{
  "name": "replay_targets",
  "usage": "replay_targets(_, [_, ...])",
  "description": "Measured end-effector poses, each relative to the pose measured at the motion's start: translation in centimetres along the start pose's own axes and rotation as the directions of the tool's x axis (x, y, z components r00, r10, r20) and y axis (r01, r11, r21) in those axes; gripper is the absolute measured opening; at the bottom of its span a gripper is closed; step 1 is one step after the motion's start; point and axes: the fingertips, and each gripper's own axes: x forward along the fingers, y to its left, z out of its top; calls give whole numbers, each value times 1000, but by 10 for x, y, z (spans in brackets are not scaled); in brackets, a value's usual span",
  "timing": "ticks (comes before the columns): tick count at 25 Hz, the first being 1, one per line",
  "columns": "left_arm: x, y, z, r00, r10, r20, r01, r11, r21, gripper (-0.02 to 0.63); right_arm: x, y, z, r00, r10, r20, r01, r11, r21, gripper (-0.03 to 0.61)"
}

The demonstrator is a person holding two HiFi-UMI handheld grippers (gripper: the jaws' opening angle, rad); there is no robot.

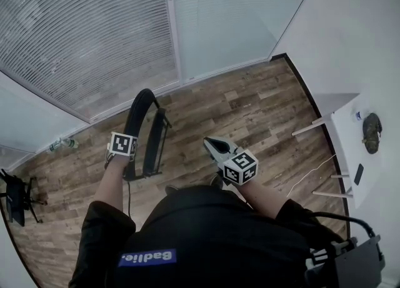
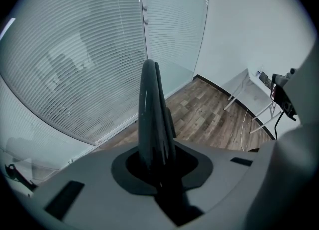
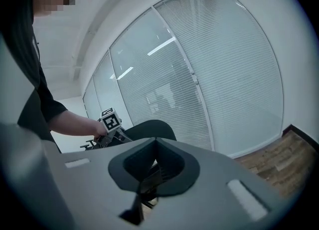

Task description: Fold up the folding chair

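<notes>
folding chair point(image 2: 152, 109), clamped in left hand-held gripper point(image 2: 160, 171)

Bright, even light; fisheye warping at edges.

Black folding chair point(image 1: 145, 132), brown wood-plank floor point(image 1: 250, 112), pale grey blinds point(image 1: 81, 37) striped with fine horizontal slats.
Black-and-white square markers are carried on the light grey left gripper point(image 2: 157, 171) and right gripper point(image 1: 209, 143), with dark grey seen round the jaws. A black top point(image 1: 212, 230) with a blue label point(image 1: 147, 257) lettered in white is worn. The table point(image 1: 350, 137) and wall point(image 1: 350, 37) are white.
</notes>
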Motion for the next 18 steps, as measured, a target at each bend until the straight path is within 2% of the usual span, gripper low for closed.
replay_targets(9, [4, -1, 3, 1000, -3, -19, 3, 1000, 2, 71, -2, 7, -5, 1000, 21, -8, -21, 1000, 19, 2])
replay_targets(14, [4, -4, -3, 998, -15, -61, 14, 1000, -11, 71, -2, 5, -14, 1000, 24, -15, -23, 998, 59, 2])
replay_targets(18, [4, -2, 0, 999, 6, -49, -6, 1000, 10, 71, -1, 7, -20, 999, 34, -25, -32, 996, 78, 2])
